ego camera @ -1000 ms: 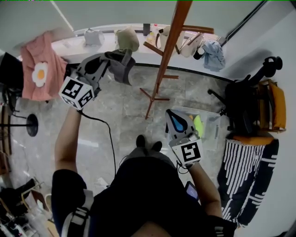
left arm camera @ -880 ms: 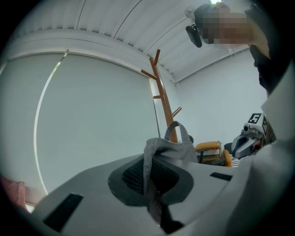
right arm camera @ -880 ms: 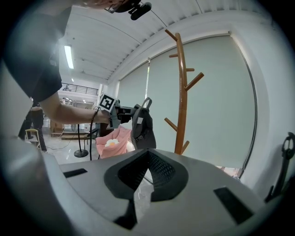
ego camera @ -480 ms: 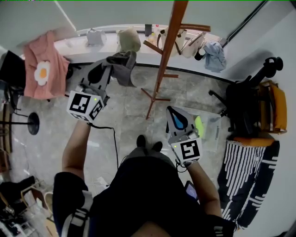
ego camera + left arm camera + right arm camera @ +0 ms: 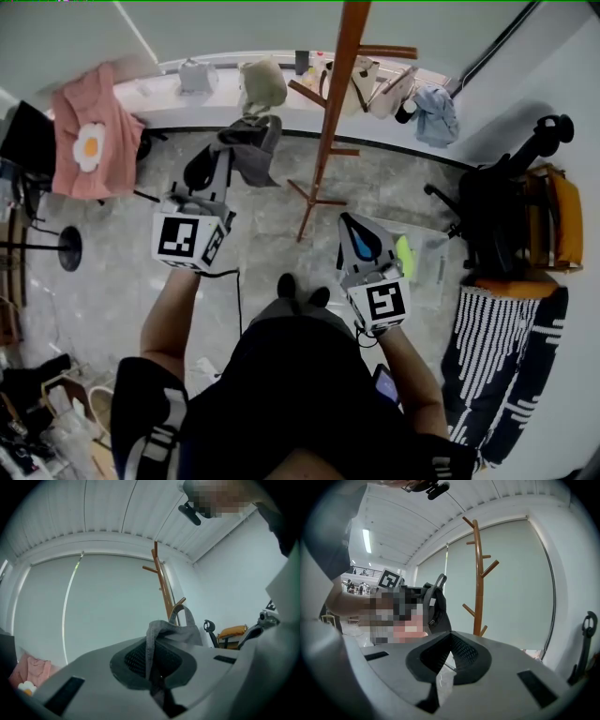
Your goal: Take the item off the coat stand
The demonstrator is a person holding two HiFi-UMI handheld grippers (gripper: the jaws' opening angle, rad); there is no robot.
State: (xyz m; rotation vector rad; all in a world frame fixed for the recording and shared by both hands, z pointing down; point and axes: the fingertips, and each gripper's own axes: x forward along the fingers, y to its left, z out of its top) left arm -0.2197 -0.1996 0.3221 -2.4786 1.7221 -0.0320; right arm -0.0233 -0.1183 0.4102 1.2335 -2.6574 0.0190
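Overhead, head view: my left gripper (image 5: 228,159) is raised to the left of the coat stand (image 5: 330,122), with a grey cap (image 5: 251,150) pinched at its tip. The cap hangs in the air, clear of every peg and apart from the pole, over the floor (image 5: 112,281). My right gripper (image 5: 352,225) is held low, near the foot of the stand and just above a clear bin (image 5: 427,253) on the floor. It touches neither the stand nor the cap.

Left gripper view: jaws are clamped tight on a fold of the cap's (image 5: 164,632) grey cloth. A strap loop stands up above the pinch. The coat stand (image 5: 161,585) is behind it, well apart, and its upper pegs are bare.

Right gripper view: jaws are drawn together at the tips with nothing between them. Only floor and a bit of clear plastic show through the slot below. The cap (image 5: 436,609) shows off to the left of the stand (image 5: 478,573), carried on the other gripper.

Judgement: the lift-off step looks done, since the cap no longer bears on any peg. What remains is carrying it away and putting it down. The bin is a likely spot, but I can't confirm that. Next move: keep the pinch firm, swing the cap wide of the pegs so the strap can't catch, and lower it before letting go.
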